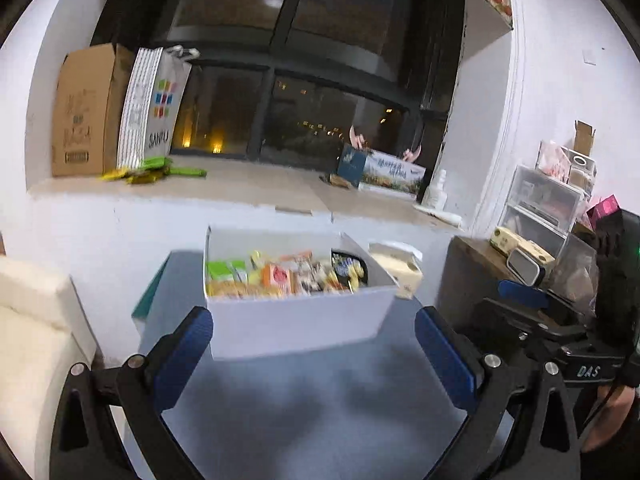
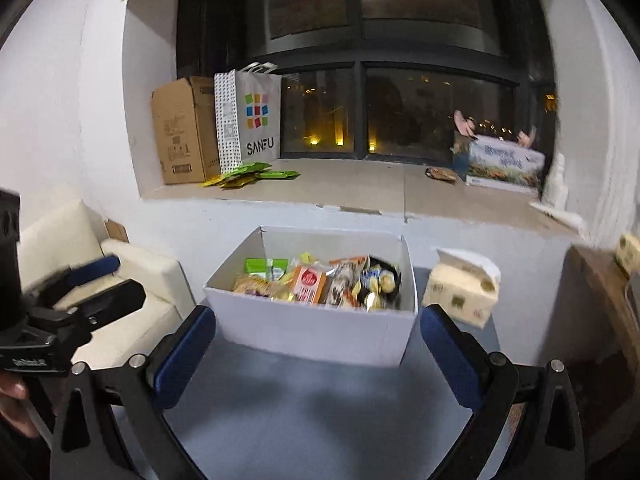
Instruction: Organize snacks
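A white open box (image 1: 296, 320) (image 2: 320, 330) stands on a grey-blue table (image 1: 304, 408) (image 2: 316, 412) and holds several mixed snack packets (image 1: 280, 276) (image 2: 316, 282). My left gripper (image 1: 314, 344) is open and empty, just in front of the box. My right gripper (image 2: 318, 344) is open and empty, also just short of the box's front wall. The right gripper shows at the right of the left wrist view (image 1: 532, 312), and the left gripper shows at the left of the right wrist view (image 2: 80, 292).
A tissue pack (image 1: 400, 268) (image 2: 460, 288) sits right of the box. On the window ledge (image 2: 340, 188) are a cardboard box (image 2: 180, 132), a SANFU bag (image 2: 252, 120), green packets (image 2: 248, 174) and a printed box (image 2: 504, 164). A cream sofa (image 2: 120, 276) stands left, a cluttered side table (image 1: 520, 256) right.
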The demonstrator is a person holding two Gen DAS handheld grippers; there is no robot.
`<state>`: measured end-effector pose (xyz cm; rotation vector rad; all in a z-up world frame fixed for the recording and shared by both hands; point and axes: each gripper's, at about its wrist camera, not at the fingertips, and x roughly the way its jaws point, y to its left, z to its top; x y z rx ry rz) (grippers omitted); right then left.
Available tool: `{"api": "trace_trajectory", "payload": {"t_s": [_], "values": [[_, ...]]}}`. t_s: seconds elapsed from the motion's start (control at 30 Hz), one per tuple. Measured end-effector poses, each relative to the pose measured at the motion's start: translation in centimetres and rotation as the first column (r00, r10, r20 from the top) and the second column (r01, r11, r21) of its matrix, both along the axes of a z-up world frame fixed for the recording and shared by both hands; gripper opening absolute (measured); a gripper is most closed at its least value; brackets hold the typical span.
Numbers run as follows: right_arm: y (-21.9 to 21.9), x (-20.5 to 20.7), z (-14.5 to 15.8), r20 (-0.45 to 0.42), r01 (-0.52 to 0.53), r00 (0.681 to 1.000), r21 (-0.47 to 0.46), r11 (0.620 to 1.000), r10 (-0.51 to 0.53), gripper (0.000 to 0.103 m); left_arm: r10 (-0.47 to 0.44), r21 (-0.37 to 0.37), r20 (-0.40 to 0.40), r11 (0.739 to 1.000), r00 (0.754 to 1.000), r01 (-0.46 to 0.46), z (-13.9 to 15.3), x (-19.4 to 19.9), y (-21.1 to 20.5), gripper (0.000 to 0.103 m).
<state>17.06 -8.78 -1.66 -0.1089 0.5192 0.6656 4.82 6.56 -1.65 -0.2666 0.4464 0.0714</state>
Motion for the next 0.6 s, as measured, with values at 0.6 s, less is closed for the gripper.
{"api": "trace_trajectory", "payload": {"t_s": [0.6], "values": [[-3.6,-2.9,-1.3,-0.026,0.033,0.999,0.002,0.999,-0.033,0.103,-0.005,0.085,-0.084,0.996,0.996,0.013,-0.4,-0.4,-3.6,0.103]]}}
